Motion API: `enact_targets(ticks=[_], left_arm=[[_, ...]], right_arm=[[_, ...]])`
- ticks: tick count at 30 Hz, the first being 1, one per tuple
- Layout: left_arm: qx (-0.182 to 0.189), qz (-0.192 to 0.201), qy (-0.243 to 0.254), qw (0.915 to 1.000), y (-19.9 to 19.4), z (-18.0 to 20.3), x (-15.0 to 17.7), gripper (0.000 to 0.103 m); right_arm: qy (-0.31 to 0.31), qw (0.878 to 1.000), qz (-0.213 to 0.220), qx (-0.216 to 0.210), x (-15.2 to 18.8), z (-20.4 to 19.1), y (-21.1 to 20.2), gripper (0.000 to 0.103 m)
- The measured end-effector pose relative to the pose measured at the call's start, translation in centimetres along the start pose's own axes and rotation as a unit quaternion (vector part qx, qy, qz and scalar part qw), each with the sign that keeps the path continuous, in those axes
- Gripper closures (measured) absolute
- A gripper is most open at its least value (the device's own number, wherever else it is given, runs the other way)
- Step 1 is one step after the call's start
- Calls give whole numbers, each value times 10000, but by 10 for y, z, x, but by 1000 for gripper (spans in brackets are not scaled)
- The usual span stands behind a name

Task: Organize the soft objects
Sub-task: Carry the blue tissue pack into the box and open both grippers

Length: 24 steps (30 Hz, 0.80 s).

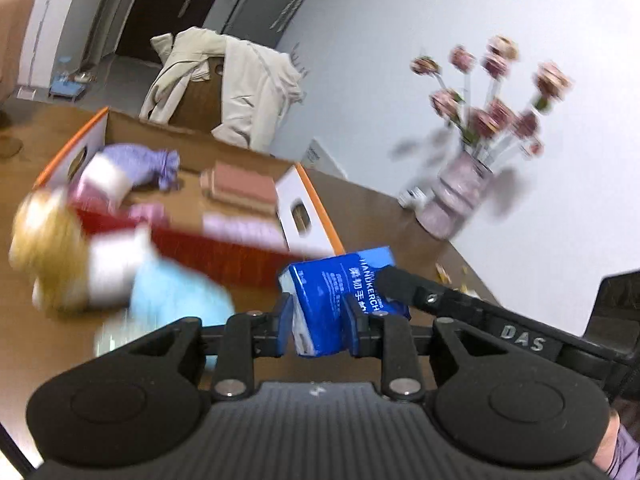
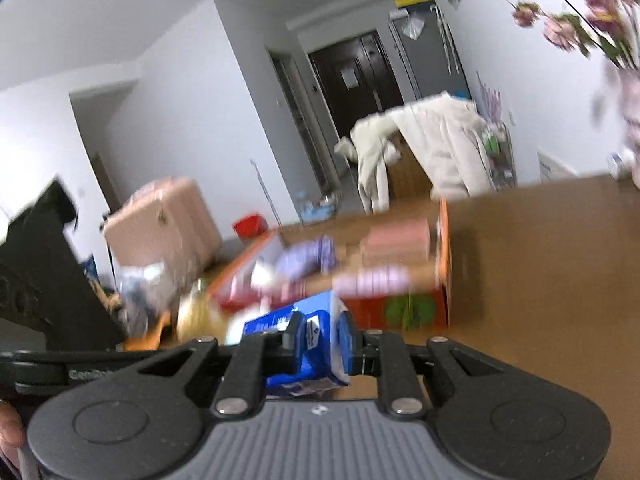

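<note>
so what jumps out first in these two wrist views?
The blue tissue pack, pinched between both pairs of jaws at once: the left gripper and right gripper are each shut on it. Behind it on the wooden table sits an open orange-edged box already holding soft items, with a blurred plush doll beside it.

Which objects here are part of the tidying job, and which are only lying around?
Part of the job:
- blue tissue pack, gripped by left gripper and right gripper
- cardboard box
- plush doll
- purple pouch

Only lying around:
- flower vase
- beige coat
- pink suitcase
</note>
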<state>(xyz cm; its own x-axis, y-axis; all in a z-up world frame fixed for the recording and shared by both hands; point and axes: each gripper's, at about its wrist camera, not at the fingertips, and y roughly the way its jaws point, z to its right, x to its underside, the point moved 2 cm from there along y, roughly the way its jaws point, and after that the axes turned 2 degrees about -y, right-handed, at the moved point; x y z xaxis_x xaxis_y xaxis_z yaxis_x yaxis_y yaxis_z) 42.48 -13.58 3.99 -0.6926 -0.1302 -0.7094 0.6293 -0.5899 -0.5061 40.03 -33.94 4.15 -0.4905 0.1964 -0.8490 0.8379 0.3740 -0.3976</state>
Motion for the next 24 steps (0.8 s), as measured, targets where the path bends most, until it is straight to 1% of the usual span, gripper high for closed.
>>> enact_targets(ticks=[2,3,4,6,8,10,11,12,13,14,15,17,19,20,21,22,24], left_arm=[[-48,55,33,10000,25,-4,-36,76],[-114,27,-29,9999,38,-8,-51,76],[-130,-46,-56,9999,54,-13,-65,76],[-167,-251,-269,9992,91,-27,-90,76],[-241,-467,-413,9978,126,-41,-105,76],[-347,-695,-624,9950,158,-55,-111,76],[-394,-755,-643,9943,168,-60,-110,76],[-499,-789,-638,9936,178,-64,-109,76],[-696,-865,-637,9918,187,-66,-107,75],[-899,-945,-589,9897,194,-68,-106,75],[-955,-936,-541,9895,197,-69,-106,75],[-969,-896,-478,9901,195,-69,-105,71],[-947,-908,-369,9907,185,-67,-104,70],[-958,-834,-297,9915,176,-65,-105,70],[-987,-753,-225,9920,166,-62,-106,68],[-1016,-659,-134,9925,153,-58,-107,63],[-1024,-445,2,9937,127,-48,-108,60]], right_arm=[[54,10000,3,71,-29,11,30,86],[126,9999,-20,83,-41,18,47,86],[142,9997,-62,203,-51,23,64,86],[161,9990,-169,387,-63,35,97,86],[338,9971,-355,585,-69,51,130,86],[474,9942,-536,798,-66,66,160,86],[487,9928,-603,918,-63,71,172,86],[449,9916,-716,982,-59,74,183,86],[382,9908,-843,992,-55,75,192,86],[342,9889,-943,1092,-50,77,200,86],[214,9879,-950,1210,-47,75,204,86],[-97,9867,-880,1366,-46,68,202,85],[-157,9877,-774,1349,-50,62,191,85],[-185,9884,-725,1323,-53,58,185,85],[-270,9890,-630,1308,-57,52,176,85],[-364,9893,-548,1306,-62,48,166,85],[-530,9900,-391,1251,-70,33,141,83]])
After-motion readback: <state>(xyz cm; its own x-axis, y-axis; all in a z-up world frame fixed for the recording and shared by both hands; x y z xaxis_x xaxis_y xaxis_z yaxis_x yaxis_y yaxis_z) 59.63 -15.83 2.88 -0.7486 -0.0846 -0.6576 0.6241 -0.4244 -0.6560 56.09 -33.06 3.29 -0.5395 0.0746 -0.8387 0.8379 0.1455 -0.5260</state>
